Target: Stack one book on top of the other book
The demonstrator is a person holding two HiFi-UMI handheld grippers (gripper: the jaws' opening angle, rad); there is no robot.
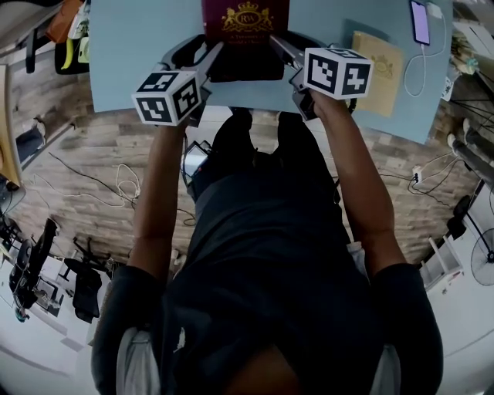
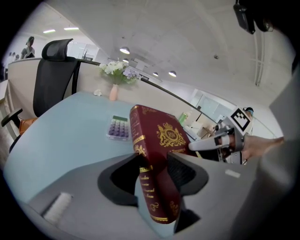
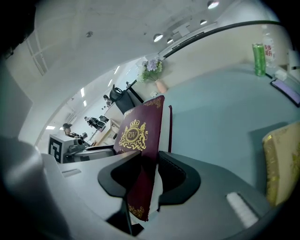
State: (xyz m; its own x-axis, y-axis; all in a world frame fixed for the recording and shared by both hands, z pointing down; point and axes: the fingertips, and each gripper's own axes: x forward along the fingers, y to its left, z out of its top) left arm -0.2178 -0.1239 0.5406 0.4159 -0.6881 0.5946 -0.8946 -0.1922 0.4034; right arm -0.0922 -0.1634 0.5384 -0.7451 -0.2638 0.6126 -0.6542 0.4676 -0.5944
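A dark red book (image 1: 245,19) with a gold crest hangs above the light blue table (image 1: 131,46), gripped from both sides. My left gripper (image 1: 210,55) is shut on its spine end; in the left gripper view the red book (image 2: 157,150) stands tilted between the pads of that gripper (image 2: 154,176). My right gripper (image 1: 279,51) is shut on the opposite edge, and the right gripper view has the red book (image 3: 138,136) clamped in its jaws (image 3: 147,176). A tan book (image 1: 376,62) lies flat on the table to the right, also seen as the tan book (image 3: 281,164).
A phone (image 1: 421,21) on a white cable lies at the table's far right. A calculator (image 2: 118,127), a vase of flowers (image 2: 114,89) and a black chair (image 2: 54,75) are at the far side. A green can (image 3: 258,59) stands near the back edge.
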